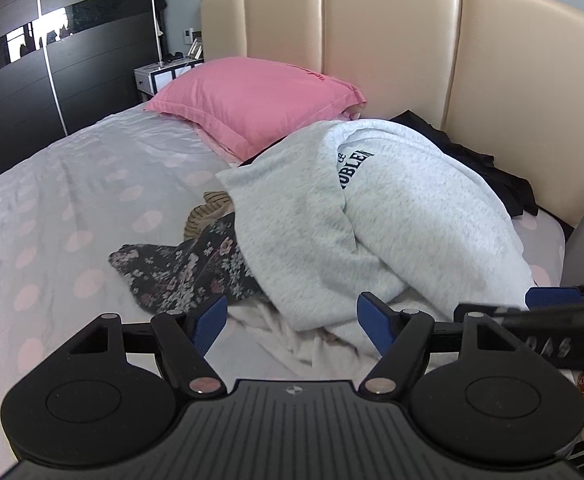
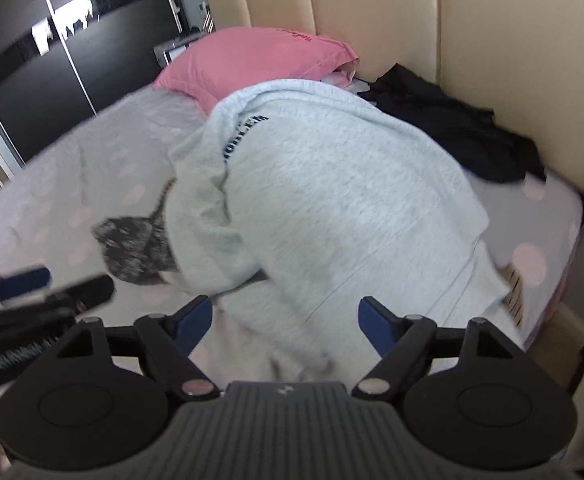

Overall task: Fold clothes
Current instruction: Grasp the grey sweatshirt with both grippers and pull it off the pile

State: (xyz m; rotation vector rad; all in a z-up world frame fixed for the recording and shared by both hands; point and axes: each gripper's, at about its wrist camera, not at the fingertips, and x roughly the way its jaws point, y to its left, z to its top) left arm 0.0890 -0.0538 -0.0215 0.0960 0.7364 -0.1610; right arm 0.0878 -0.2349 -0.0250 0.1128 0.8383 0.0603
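On the left side of the bed (image 1: 51, 200) I have the most open room: a wide stretch of pale dotted sheet runs bare from the dark wardrobe (image 1: 31, 80) side toward the middle, with the mattress edge curving off low at the left. Past that sits the pink pillow (image 1: 251, 100) against the cream headboard (image 1: 392, 60), and the laundry heap takes the centre and right. My left gripper (image 1: 292, 320) points down at a slant toward the near edge of the heap, its blue pads spread wide with nothing between them but a crumpled whitish cloth (image 1: 283, 332) lying below. Just beyond it lies a dark floral garment (image 1: 187, 268) with a tan striped piece (image 1: 207, 208) poking out behind, both partly tucked under the grey sweatshirt (image 1: 392, 208), which is bunched into a mound with dark lettering on a fold. My right gripper (image 2: 285, 320) also tilts downward, close over the sweatshirt's near hem, jaws standing wide and not pressing on the fabric. A black garment (image 2: 452, 128) lies crumpled at the headboard behind the sweatshirt, and the right mattress edge drops off close by, so room is tight there. Only the right view shows a striped edge (image 2: 514, 288) peeking from under the sweatshirt's right side; it is blurred, whereas the left view is sharp.
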